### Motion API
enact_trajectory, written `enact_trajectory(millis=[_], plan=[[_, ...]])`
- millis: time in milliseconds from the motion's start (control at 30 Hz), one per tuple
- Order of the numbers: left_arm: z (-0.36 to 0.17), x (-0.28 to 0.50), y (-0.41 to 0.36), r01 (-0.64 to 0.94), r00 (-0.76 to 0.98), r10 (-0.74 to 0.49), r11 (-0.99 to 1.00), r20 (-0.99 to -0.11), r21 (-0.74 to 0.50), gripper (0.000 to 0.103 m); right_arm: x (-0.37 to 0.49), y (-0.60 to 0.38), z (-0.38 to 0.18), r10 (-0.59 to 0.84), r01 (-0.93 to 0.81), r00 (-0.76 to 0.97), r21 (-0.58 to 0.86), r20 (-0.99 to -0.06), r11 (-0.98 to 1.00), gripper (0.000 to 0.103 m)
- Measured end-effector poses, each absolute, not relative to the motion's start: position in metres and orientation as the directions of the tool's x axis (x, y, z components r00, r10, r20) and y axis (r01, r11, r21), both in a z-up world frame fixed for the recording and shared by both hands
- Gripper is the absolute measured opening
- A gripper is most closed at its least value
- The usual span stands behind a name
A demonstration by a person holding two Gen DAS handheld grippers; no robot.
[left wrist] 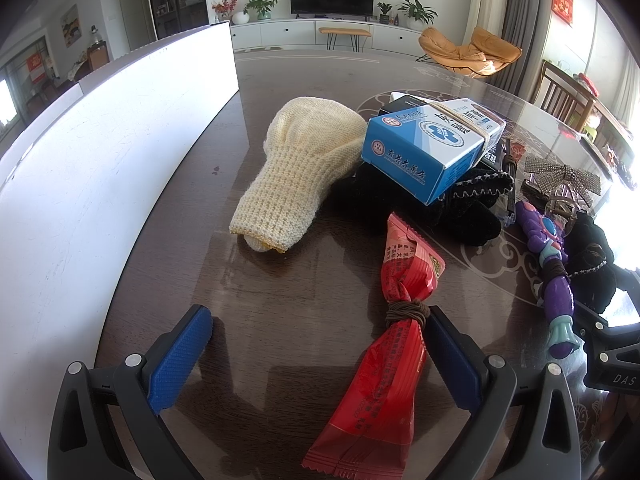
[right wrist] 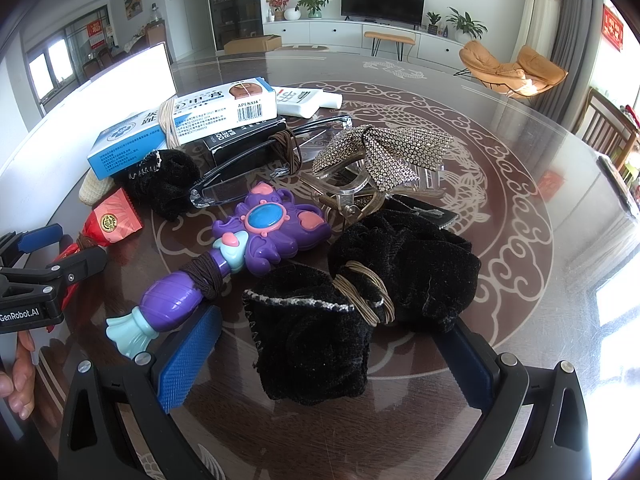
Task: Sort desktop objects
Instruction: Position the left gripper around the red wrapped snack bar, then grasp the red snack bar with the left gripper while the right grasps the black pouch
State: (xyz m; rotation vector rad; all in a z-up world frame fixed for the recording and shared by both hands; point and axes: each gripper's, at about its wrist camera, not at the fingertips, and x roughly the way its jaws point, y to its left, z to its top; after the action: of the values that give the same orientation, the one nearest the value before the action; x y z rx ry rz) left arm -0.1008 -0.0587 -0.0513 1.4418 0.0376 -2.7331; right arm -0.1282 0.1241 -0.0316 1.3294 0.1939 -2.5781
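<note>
In the left wrist view my left gripper point(left wrist: 316, 316) is open. A red snack packet point(left wrist: 396, 320), tied at its waist with a brown band, lies between the fingers against the right pad point(left wrist: 452, 360). My right gripper point(right wrist: 332, 320) is open too, and a black velvet bundle point(right wrist: 360, 300) bound with a tan band lies between its fingers. A purple toy wand point(right wrist: 256, 240) lies just left of that bundle. Farther back are a cream knit sock point(left wrist: 296, 172), a blue medicine box point(left wrist: 428, 144), clear glasses point(right wrist: 256, 172) and a rhinestone bow clip point(right wrist: 384, 152).
A tall white board point(left wrist: 100, 140) walls off the table's left side. Another black cloth point(right wrist: 168, 184), a black box point(right wrist: 240, 140) and a white tube point(right wrist: 304, 100) crowd the pile. The glass-topped dark table point(right wrist: 500, 240) runs on to the right. A hand point(right wrist: 20, 380) holds the left gripper.
</note>
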Motion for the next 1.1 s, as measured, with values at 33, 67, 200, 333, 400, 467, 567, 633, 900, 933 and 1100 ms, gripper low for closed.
enact_trajectory(millis=[33, 67, 200, 333, 400, 467, 567, 633, 900, 933, 1100], plan=[[-0.051, -0.101, -0.059, 0.057, -0.564, -0.034, -0.998, -0.825, 0.002, 0.103, -0.128, 0.124, -0.032, -0.146, 0.266, -0.56, -0.01, -0.815, -0.964, 0.103], [-0.051, -0.101, -0.059, 0.057, -0.564, -0.034, -0.998, -0.825, 0.002, 0.103, -0.128, 0.124, -0.032, -0.146, 0.266, -0.56, -0.01, -0.815, -0.964, 0.103], [-0.051, -0.1, -0.058, 0.058, -0.564, -0.036, -0.998, -0.825, 0.004, 0.103, -0.128, 0.124, -0.032, -0.146, 0.266, -0.56, -0.01, -0.815, -0.964, 0.103], [-0.05, -0.099, -0.057, 0.058, -0.564, -0.036, -0.998, -0.825, 0.005, 0.103, -0.128, 0.124, -0.032, -0.146, 0.266, -0.56, -0.01, -0.815, -0.964, 0.103], [-0.049, -0.099, -0.057, 0.053, -0.563, -0.031, -0.999, -0.826, 0.002, 0.103, -0.128, 0.124, -0.032, -0.146, 0.266, -0.56, -0.01, -0.815, -0.964, 0.103], [-0.048, -0.096, -0.057, 0.041, -0.56, -0.023, -0.999, -0.828, 0.0, 0.103, -0.128, 0.124, -0.032, -0.146, 0.266, -0.56, -0.01, -0.815, -0.964, 0.103], [-0.047, -0.091, -0.056, 0.014, -0.558, -0.008, -1.0, -0.83, 0.0, 0.103, -0.128, 0.124, -0.032, -0.146, 0.266, -0.56, -0.01, -0.815, -0.964, 0.103], [-0.046, -0.085, -0.055, -0.015, -0.557, 0.007, -1.0, -0.831, 0.001, 0.103, -0.128, 0.124, -0.032, -0.146, 0.266, -0.56, -0.01, -0.815, -0.964, 0.103], [-0.035, -0.07, -0.054, -0.094, -0.552, 0.01, -0.994, -0.834, 0.05, 0.103, -0.128, 0.124, -0.032, -0.146, 0.266, -0.56, -0.01, -0.815, -0.964, 0.103], [-0.032, -0.075, -0.047, -0.115, -0.548, 0.012, -0.991, -0.837, 0.061, 0.103, -0.128, 0.124, -0.032, -0.146, 0.266, -0.56, -0.01, -0.815, -0.964, 0.103], [-0.034, -0.102, -0.006, -0.221, -0.494, 0.017, -0.969, -0.869, 0.107, 0.087, -0.128, 0.124, -0.031, -0.146, 0.267, -0.559, -0.011, -0.817, -0.964, 0.103]])
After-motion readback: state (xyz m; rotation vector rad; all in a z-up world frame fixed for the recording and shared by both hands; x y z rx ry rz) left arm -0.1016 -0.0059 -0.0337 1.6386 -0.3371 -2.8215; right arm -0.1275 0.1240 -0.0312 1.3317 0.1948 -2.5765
